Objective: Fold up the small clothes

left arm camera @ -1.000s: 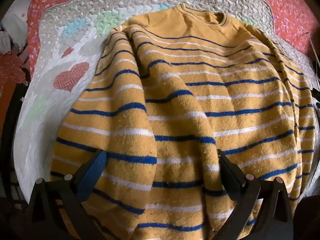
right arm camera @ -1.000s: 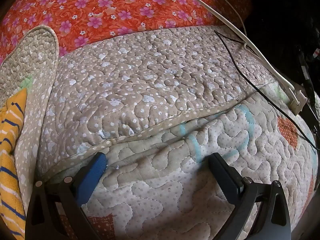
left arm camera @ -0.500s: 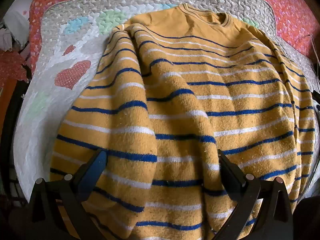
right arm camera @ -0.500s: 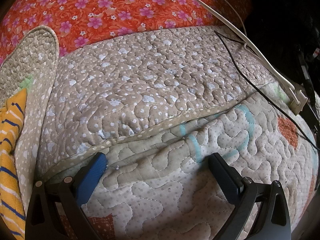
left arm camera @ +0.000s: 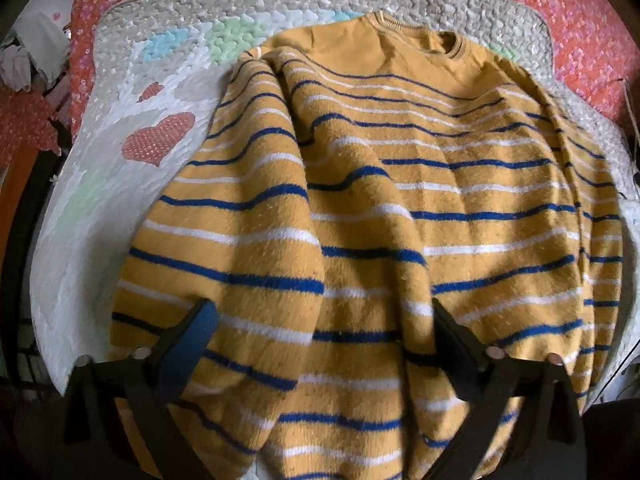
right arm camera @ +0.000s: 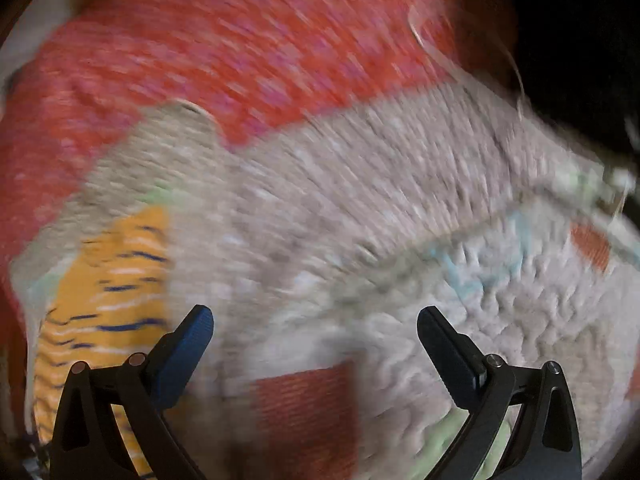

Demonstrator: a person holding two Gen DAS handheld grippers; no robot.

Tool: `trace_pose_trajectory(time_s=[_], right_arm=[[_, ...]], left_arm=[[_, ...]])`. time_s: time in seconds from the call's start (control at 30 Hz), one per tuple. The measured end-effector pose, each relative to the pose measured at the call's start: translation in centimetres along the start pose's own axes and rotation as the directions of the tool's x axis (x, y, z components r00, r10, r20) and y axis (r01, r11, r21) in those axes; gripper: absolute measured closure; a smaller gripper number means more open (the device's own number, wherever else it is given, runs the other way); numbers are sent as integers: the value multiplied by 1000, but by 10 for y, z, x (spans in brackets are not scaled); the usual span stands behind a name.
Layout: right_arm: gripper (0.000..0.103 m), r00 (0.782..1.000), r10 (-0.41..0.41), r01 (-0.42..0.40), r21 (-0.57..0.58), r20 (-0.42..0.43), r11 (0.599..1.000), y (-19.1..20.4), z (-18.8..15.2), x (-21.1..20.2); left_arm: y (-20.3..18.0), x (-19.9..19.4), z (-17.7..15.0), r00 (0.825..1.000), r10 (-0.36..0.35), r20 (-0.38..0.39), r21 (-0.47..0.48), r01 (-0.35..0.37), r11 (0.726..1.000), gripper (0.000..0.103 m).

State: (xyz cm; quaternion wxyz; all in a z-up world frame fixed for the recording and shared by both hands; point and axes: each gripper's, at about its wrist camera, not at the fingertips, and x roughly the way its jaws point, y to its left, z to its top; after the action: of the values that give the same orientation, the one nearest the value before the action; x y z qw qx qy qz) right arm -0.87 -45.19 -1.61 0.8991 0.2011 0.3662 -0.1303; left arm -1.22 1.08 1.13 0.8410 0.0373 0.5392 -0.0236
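Left wrist, sweater (left arm camera: 380,220) reaching quilt (left arm camera: 100,208) edge, bare margin left

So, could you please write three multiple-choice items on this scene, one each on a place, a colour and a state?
1. Where does the sweater lie?
A. on the quilt
B. on a hanger
C. in a basket

2. What colour are its dark stripes?
A. green
B. blue
C. black

3. How is the left gripper?
A. shut on a sleeve
B. out of view
C. open

Answers: 1 A, quilt shows around the sweater; 2 B, blue bands alternate with white on mustard knit; 3 C, both fingers stand wide apart over the hem.
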Motion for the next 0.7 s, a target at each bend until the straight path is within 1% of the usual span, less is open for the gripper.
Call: trace_pose_trajectory(time_s=[0.03,0.07,0.1,0.13,0.17,0.2,0.23,0.27,0.3,0.33,0.37,0.43,0.5,0.6,0.7], right_arm=[[0,998,8,-5,-42,59,999,15,-2,-17],[0,991,18,-6,-91,129,996,35,-7,-38],[0,983,38,-16,-123,178,992,51,-12,-53],[0,973,78,-46,-148,216,988,64,-17,-65],[0,953,166,-121,-185,252,975,82,-25,-80],[0,940,225,-173,-210,256,962,94,-34,-86],[0,930,291,-242,-223,223,944,108,-43,-88],[0,920,365,-330,-219,142,918,123,-55,-85],[0,909,410,-387,-208,78,898,134,-65,-80],[0,902,431,-420,-198,16,886,149,-79,-74],[0,912,410,-406,-209,-25,890,160,-88,-68],[0,935,342,-356,-265,-97,896,178,-107,-58],[0,953,268,-300,-309,-143,902,186,-124,-48],[0,967,164,-221,-330,-193,918,178,-141,-31],[0,966,106,-186,-344,-237,920,172,-150,-12]], left_arm=[[0,-4,-2,1000,-5,7,2,5,1000,11],[0,-8,-4,1000,-7,15,5,7,1000,12],[0,-15,-6,1000,-6,30,10,6,1000,12],[-1,-21,-8,999,-5,42,13,5,1000,12],[-1,-26,-9,998,-7,55,16,6,1000,12],[0,-34,-12,997,-12,74,21,11,1000,12],[1,-39,-14,996,-14,85,23,12,1000,12],[1,-44,-16,995,-15,96,24,13,1000,12],[4,-50,-19,994,-23,106,23,21,1000,12],[6,-53,-21,993,-32,111,19,30,999,12],[8,-55,-23,993,-41,114,13,40,999,12],[13,-57,-28,992,-57,113,4,57,998,12],[16,-55,-34,992,-65,106,-3,65,998,12],[20,-49,-43,993,-73,90,-8,74,997,12],[24,-41,-51,995,-77,69,-16,78,997,12]])
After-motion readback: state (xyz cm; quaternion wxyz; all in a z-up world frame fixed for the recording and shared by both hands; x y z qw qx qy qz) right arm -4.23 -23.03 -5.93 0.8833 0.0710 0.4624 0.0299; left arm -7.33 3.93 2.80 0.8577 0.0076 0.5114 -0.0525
